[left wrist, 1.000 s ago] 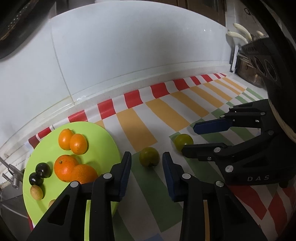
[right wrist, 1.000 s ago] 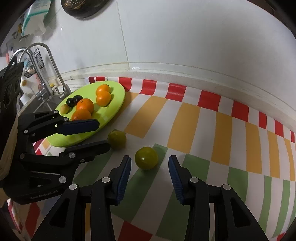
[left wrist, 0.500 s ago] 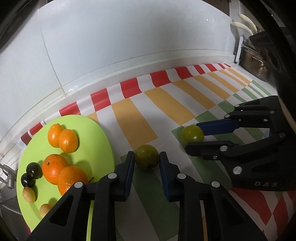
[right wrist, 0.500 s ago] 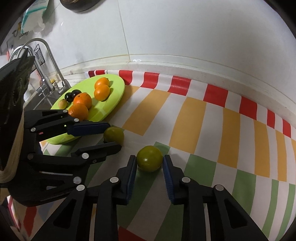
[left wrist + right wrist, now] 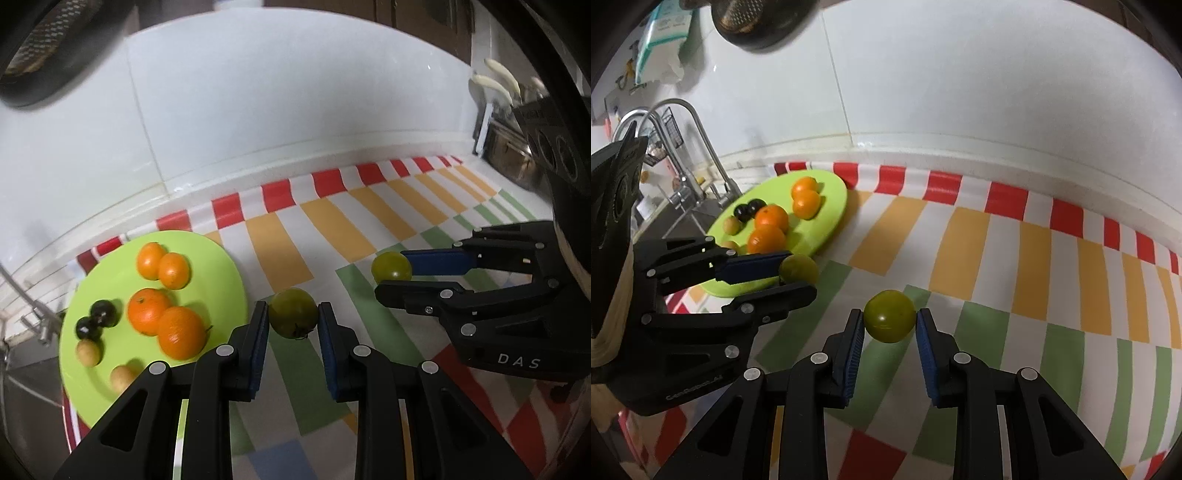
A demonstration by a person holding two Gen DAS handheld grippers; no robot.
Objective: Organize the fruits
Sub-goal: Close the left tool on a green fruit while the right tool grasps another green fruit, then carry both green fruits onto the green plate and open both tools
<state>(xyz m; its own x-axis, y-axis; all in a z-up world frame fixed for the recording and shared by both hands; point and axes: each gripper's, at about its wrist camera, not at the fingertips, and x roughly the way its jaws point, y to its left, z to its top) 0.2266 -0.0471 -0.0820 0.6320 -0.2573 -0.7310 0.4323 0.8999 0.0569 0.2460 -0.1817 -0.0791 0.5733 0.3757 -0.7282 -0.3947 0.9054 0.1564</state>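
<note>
My left gripper [image 5: 292, 319] is shut on a green fruit [image 5: 293, 312], held just above the striped cloth right of the lime-green plate [image 5: 207, 254]. The plate carries several oranges [image 5: 181, 332], two dark plums [image 5: 105, 312] and small yellowish fruits [image 5: 88, 352]. My right gripper [image 5: 890, 325] is shut on a second green fruit [image 5: 889, 320], also lifted off the cloth. Each view shows the other gripper: the right gripper [image 5: 397, 271] pinching its fruit [image 5: 390, 266] at the right, the left gripper [image 5: 794, 275] with its fruit [image 5: 798, 268] at the plate's [image 5: 834, 206] near edge.
A striped red, orange and green cloth [image 5: 997, 258] covers the counter up to a white tiled wall [image 5: 960, 92]. A sink with a chrome tap [image 5: 701, 147] lies left of the plate. A knife rack [image 5: 517, 140] stands at the far right.
Both grippers closed from open onto the two green fruits that lay on the cloth, then lifted them slightly.
</note>
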